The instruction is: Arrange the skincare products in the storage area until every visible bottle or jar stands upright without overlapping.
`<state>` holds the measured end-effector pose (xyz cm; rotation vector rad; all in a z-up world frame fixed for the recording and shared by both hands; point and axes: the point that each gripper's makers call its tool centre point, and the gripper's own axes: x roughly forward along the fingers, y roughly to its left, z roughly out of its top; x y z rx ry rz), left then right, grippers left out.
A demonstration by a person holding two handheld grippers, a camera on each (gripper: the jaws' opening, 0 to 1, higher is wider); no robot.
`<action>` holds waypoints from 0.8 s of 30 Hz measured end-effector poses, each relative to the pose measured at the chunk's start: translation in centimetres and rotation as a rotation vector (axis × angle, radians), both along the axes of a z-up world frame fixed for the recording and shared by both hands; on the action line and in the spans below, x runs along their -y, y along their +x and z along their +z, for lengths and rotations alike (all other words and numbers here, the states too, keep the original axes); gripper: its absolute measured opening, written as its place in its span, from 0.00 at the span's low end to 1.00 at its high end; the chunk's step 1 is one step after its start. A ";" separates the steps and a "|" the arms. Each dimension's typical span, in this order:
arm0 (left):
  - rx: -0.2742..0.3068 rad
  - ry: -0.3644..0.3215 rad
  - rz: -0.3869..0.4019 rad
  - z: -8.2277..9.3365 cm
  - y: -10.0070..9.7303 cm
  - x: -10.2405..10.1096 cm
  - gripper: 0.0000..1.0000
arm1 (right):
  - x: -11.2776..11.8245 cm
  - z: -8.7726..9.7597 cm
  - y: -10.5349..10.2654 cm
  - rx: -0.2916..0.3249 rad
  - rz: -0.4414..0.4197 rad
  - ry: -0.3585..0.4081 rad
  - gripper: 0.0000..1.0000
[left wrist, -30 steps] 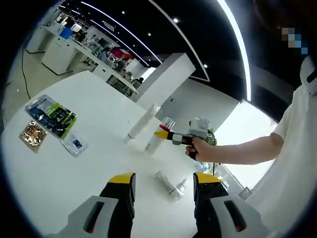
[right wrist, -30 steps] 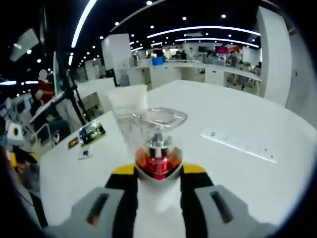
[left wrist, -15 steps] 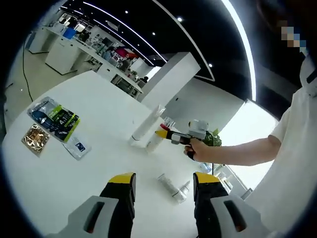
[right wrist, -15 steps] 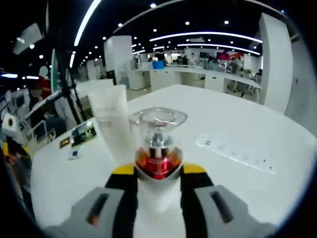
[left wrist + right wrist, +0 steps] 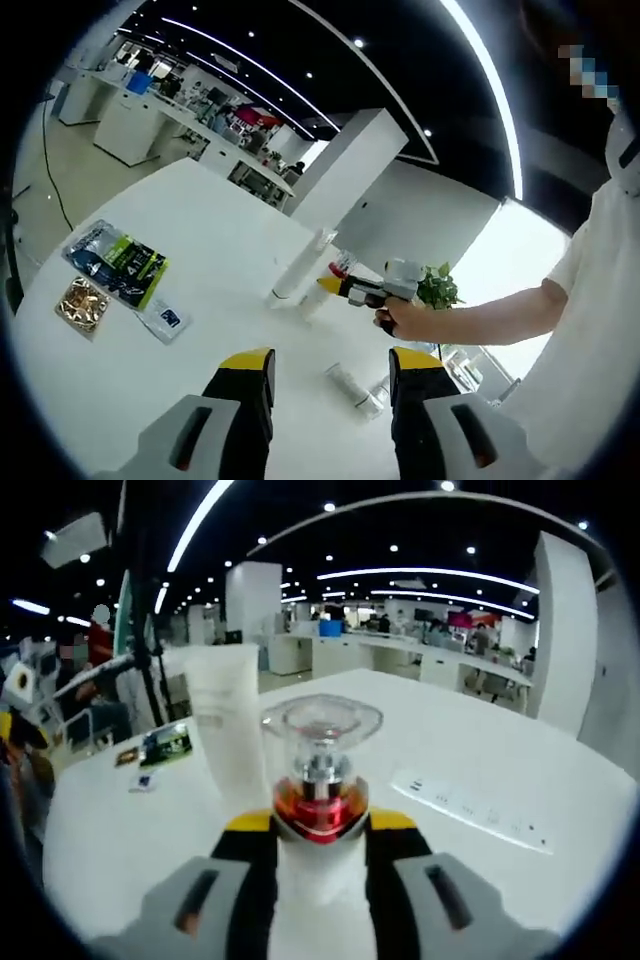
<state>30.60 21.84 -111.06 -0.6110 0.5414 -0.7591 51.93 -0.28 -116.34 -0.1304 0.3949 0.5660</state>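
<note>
Right jaws grip a pump bottle upright on a white counter as the left jaws wait apart.

The right gripper (image 5: 320,855) has its jaws closed on a white pump bottle (image 5: 318,810) with a red collar and clear cap, standing just beside an upright white tube (image 5: 228,720). The left gripper (image 5: 325,385) holds its jaws wide with nothing between them; beyond them a clear bottle (image 5: 350,383) lies on its side on the counter (image 5: 120,380). Farther off, a person's hand (image 5: 400,318) carries the right gripper to the tube. Packets (image 5: 115,262) lie well apart near the counter's edge.
</note>
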 end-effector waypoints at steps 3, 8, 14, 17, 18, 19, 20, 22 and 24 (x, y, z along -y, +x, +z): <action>0.009 0.003 0.002 0.3 0.0 0.2 0.47 | -0.2 0.0 0.0 0.008 0.018 -0.008 0.31; 0.014 -0.010 0.011 0.6 -0.5 0.4 0.47 | -0.4 -0.1 0.5 0.018 0.038 -0.021 0.31; 0.014 -0.010 0.017 0.4 -1.4 0.2 0.47 | -0.4 -0.2 0.6 0.011 0.017 0.000 0.31; 0.015 -0.008 0.017 0.5 -1.6 0.1 0.47 | -0.5 -0.2 0.6 -0.032 0.016 0.010 0.32; 0.017 -0.010 0.017 0.6 -1.6 0.1 0.47 | -0.5 -0.2 0.6 -0.037 0.019 0.007 0.32; 0.019 -0.011 0.017 0.6 -1.6 0.0 0.47 | -0.5 -0.3 0.6 -0.052 0.027 -0.001 0.32; 0.021 -0.012 0.016 0.7 -1.6 0.0 0.47 | -0.5 -0.3 0.5 -0.063 0.029 -0.016 0.33; 0.024 -0.013 0.009 0.8 -1.7 0.1 0.47 | -0.4 -0.2 0.3 -0.059 0.023 -0.029 0.36; 0.028 -0.010 0.004 0.8 -1.7 0.1 0.47 | -0.2 -0.1 0.1 -0.061 0.007 -0.021 0.42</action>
